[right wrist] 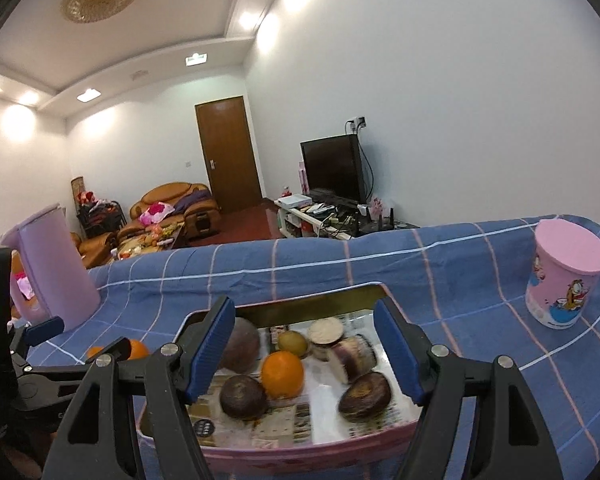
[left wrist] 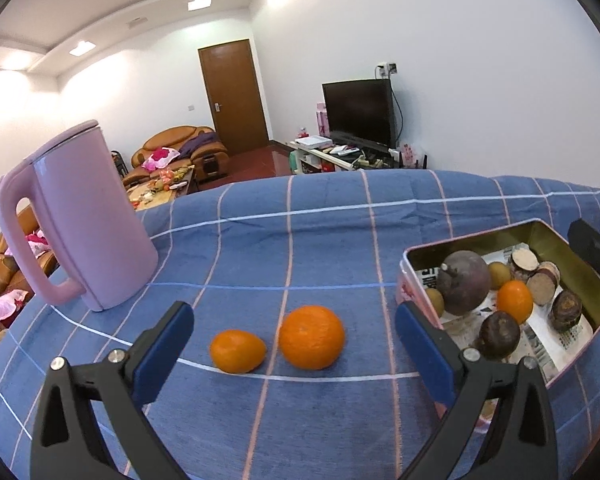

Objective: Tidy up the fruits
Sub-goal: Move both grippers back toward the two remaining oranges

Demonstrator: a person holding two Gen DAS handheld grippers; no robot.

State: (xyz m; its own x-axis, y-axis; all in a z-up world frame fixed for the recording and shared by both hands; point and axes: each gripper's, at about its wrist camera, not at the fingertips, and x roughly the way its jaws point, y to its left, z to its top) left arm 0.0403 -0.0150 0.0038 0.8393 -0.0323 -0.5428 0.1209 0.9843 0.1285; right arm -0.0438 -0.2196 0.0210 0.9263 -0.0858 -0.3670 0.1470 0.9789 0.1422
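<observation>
Two oranges lie on the blue checked cloth: a large orange (left wrist: 311, 337) and a small orange (left wrist: 238, 351) to its left. My left gripper (left wrist: 294, 346) stands open around both, touching neither. To the right sits a pink tin (left wrist: 405, 276) lined with newspaper, holding an orange (left wrist: 514, 301), dark round fruits (left wrist: 463, 283) and cut pieces. In the right wrist view my right gripper (right wrist: 306, 354) hangs open over the tin (right wrist: 260, 456), above its orange (right wrist: 282, 374), with nothing between its fingers. The left gripper (right wrist: 44, 330) and the two oranges (right wrist: 137, 350) show at the left.
A tall pink kettle (left wrist: 86, 216) stands at the back left of the cloth. A pink lidded canister (right wrist: 564, 274) stands at the right. The cloth's far edge (left wrist: 340, 174) drops off to a room with a sofa, a door and a television.
</observation>
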